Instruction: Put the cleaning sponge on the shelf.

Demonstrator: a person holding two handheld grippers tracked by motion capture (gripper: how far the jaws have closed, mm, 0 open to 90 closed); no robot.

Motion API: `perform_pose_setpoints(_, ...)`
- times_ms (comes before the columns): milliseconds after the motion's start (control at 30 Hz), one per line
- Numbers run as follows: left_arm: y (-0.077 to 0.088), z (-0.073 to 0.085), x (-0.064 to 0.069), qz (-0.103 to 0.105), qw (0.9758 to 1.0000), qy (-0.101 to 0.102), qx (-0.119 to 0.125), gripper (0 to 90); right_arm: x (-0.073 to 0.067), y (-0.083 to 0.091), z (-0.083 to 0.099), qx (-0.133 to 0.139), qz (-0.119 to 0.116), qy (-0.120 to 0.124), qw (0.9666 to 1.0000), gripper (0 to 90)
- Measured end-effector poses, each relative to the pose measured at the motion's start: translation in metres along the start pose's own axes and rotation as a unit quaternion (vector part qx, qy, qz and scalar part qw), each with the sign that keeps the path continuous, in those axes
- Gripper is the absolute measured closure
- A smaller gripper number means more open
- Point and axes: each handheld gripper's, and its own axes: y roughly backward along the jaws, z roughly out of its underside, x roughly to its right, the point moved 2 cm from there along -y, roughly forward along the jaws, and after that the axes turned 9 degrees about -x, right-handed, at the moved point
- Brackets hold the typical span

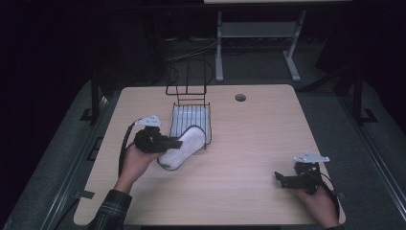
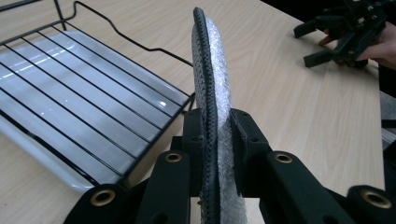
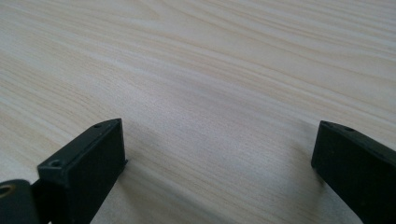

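Left gripper point(image 1: 178, 143) clamps white slipper point(image 1: 184, 147) beside wire rack point(image 1: 191, 115); right gripper point(image 1: 279, 178) wide open, empty, near-right on desk point(image 1: 249, 139).

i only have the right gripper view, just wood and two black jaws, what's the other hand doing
Observer: The left hand-held gripper is shut on the edge of a white slipper with a dark rim.
Operator: where's that slipper relative to the table
Observer: It lies partly over the front edge of a black wire rack, its heel end toward the person.
Operator: anything under the rack
Observer: A white tray sits under the wires.
Operator: and my gripper, where is it
Observer: The right hand-held gripper is open near the table's right front corner, apart from the rack.
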Motion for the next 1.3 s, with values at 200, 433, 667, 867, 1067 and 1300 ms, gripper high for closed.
perform_pose_setpoints(200,-0.001,-0.008,-0.012,-0.002,1.0000,0.004,0.004,77.0,0.000,0.000,0.000,0.000,-0.001,0.000,1.0000,2.4)
perform_pose_setpoints(433,-0.001,-0.016,-0.023,-0.002,0.9999,0.013,0.008,77.0,0.000,0.000,0.000,0.000,0.000,0.000,1.0000,2.4)
perform_pose_setpoints(667,-0.005,-0.024,-0.039,-0.006,0.9997,0.020,0.011,77.0,0.000,0.000,0.000,0.000,0.000,0.000,1.0000,2.4)
perform_pose_setpoints(867,-0.008,-0.032,-0.052,-0.012,0.9996,0.021,0.015,76.9,0.000,0.000,0.000,0.000,0.000,0.000,1.0000,2.4)
perform_pose_setpoints(1067,-0.014,-0.036,-0.065,-0.008,0.9991,0.034,0.024,76.9,0.000,0.000,0.000,0.000,0.000,0.000,1.0000,2.4)
perform_pose_setpoints(1300,-0.017,-0.043,-0.079,-0.012,0.9984,0.040,0.038,76.8,0.000,0.000,0.000,0.000,0.000,0.000,1.0000,2.4)
